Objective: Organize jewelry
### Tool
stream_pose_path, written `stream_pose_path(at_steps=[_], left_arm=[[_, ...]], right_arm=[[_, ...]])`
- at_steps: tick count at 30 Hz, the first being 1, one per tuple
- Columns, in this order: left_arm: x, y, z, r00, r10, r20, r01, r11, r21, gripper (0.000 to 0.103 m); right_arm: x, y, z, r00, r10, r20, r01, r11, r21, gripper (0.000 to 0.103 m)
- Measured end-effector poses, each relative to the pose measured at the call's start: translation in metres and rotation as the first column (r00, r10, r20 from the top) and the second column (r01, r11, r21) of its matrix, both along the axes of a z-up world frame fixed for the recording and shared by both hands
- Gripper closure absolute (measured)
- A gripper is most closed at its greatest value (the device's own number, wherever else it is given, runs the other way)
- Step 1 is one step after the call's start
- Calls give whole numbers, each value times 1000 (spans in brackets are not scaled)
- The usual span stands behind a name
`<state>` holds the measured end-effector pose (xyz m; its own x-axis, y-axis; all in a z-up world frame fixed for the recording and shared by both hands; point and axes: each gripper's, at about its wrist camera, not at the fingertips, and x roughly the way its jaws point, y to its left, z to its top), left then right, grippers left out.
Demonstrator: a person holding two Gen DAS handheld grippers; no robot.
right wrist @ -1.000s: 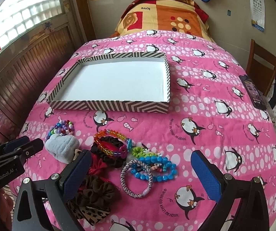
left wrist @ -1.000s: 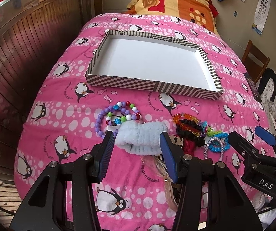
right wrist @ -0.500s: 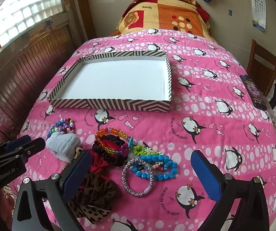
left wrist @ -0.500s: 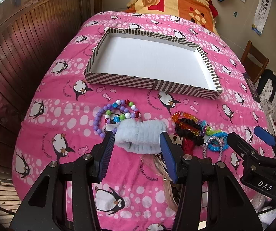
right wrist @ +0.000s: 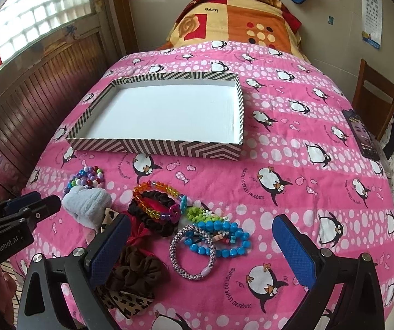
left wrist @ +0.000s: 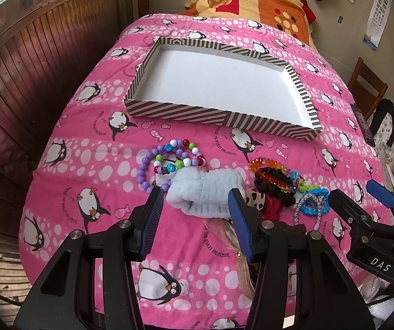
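A striped box lid (left wrist: 219,118) (right wrist: 155,148) with a white inside lies empty on the pink penguin bedspread. In front of it lie a multicoloured bead bracelet (left wrist: 169,162), a pale blue fluffy band (left wrist: 205,192) (right wrist: 87,206), an orange bead bracelet on a black scrunchie (right wrist: 155,200), a blue bead bracelet (right wrist: 219,242), a woven grey bracelet (right wrist: 191,253) and a brown scrunchie (right wrist: 136,272). My left gripper (left wrist: 197,214) is open, its jaws either side of the fluffy band. My right gripper (right wrist: 199,250) is wide open over the blue and grey bracelets.
A phone (right wrist: 361,134) lies at the bed's right edge. A wooden chair (right wrist: 375,101) stands beside the bed on the right. A wood-panelled wall (left wrist: 32,68) runs along the left. A folded orange quilt (right wrist: 238,22) lies at the head.
Both cameras have drawn back and risen slightly, so the jewelry and box sit a little lower in view. Nothing was picked up; both jaws keep their width.
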<state>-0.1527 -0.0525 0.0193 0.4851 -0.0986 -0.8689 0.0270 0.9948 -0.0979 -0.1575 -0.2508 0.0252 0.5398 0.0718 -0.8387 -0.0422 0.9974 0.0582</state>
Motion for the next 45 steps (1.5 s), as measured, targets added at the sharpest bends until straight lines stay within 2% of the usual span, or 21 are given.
stream_pose_path(at_steps=[14, 21, 28, 32, 35, 42, 44, 45], left_arm=[[4, 4, -1, 1000, 9, -16, -10, 1000, -12, 54], [13, 29, 0, 997, 56, -50, -59, 996, -64, 54], [19, 58, -6, 987, 130, -97, -142, 982, -128, 54], [20, 60, -9, 984, 134, -118, -152, 976, -158, 54], [20, 55, -9, 986, 116, -124, -136, 977, -165, 54], [23, 42, -16, 987, 84, -141, -107, 979, -171, 50], [24, 38, -18, 987, 75, -145, -99, 981, -167, 50], [25, 36, -19, 986, 71, -148, -96, 981, -170, 50]], right_arm=[[3, -2, -2, 1000, 1, -6, -1, 1000, -2, 0], [3, -17, -7, 1000, -7, -23, 7, 1000, 11, 0], [1, -30, -11, 999, -5, -36, 7, 999, 38, 0], [1, -35, -14, 999, -1, -47, 3, 999, 51, 0], [-1, -37, -15, 999, 15, -51, -11, 997, 71, 4], [-11, -43, -28, 996, 49, -74, -42, 994, 103, 21], [-11, -46, -34, 995, 52, -88, -42, 994, 103, 31], [-11, -48, -37, 994, 50, -96, -39, 993, 111, 39]])
